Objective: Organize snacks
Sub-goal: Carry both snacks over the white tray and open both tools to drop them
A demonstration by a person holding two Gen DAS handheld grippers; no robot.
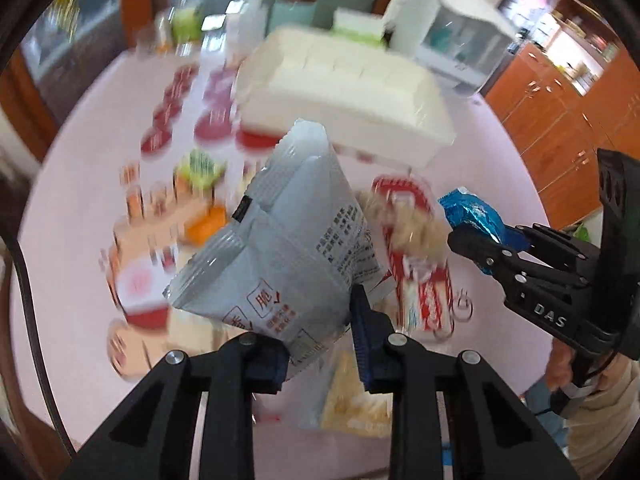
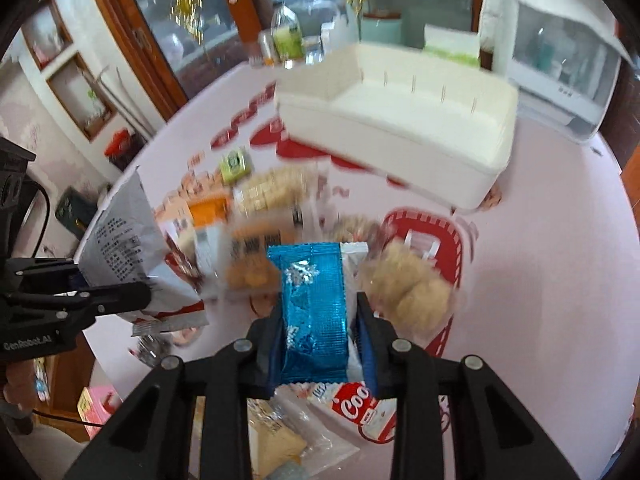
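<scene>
Both grippers loaded, both lifted clear of the tabletop [image 2: 540, 240]; frames are motion-blurred.

Left gripper [image 1: 320, 336]: jaws pinching the lower corner of a grey packet [image 1: 288, 240], which stands up and forward from between them, tilted left. The grip is on 1 corner only, so the packet may swing or slip.

Right gripper [image 2: 318, 344]: jaws pressed on both long edges of a blue packet [image 2: 314, 312], held upright and roughly centred between them. This hold looks firm.

White bin [image 2: 400, 128] lies ahead of and above both sets of jaws, open top with thin dividers along its far wall. It appears empty. Loose snacks [image 2: 260, 196] remain on the tabletop between the jaws and the bin.

Judgement: step in hand is carrying the 2 packets to the bin.
- Bring each packet over the rim before letting go; the near wall is high.
- Keep the 2 grippers apart, 1 slot each.
- Move the left slowly.
- Lower each packet in standing, so it stays between its dividers.
</scene>
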